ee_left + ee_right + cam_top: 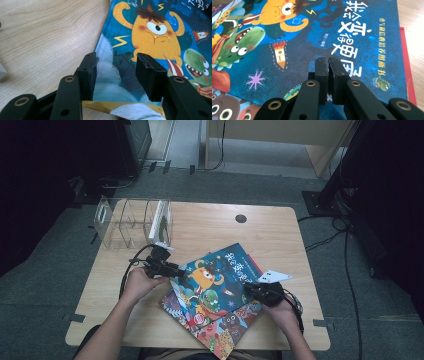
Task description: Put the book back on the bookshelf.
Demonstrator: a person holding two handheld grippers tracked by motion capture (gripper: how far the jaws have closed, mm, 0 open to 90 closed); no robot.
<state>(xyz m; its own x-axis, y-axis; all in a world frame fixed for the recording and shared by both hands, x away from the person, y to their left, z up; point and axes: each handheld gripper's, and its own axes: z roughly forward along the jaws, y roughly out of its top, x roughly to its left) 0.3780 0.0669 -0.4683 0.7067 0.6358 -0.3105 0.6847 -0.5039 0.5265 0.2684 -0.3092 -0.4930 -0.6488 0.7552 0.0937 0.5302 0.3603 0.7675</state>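
A blue picture book point(220, 277) with an orange monster on its cover lies tilted on top of a stack at the table's front middle. My left gripper point(175, 270) is at the book's left corner. In the left gripper view its jaws point(116, 72) stand open over the blue book point(150, 30), one on each side of the cover's white patch, and the pads press on nothing. My right gripper point(252, 289) is at the book's right edge. In the right gripper view its jaws point(328, 65) are shut above the blue book point(312, 37), with nothing seen between them.
Under the blue book lie a colourful book point(220, 330) and a red book point(409, 75). A clear divided organiser point(130, 222) at the back left holds an upright white book point(161, 222). The wooden table point(280, 235) has a round hole point(241, 218) near its far edge.
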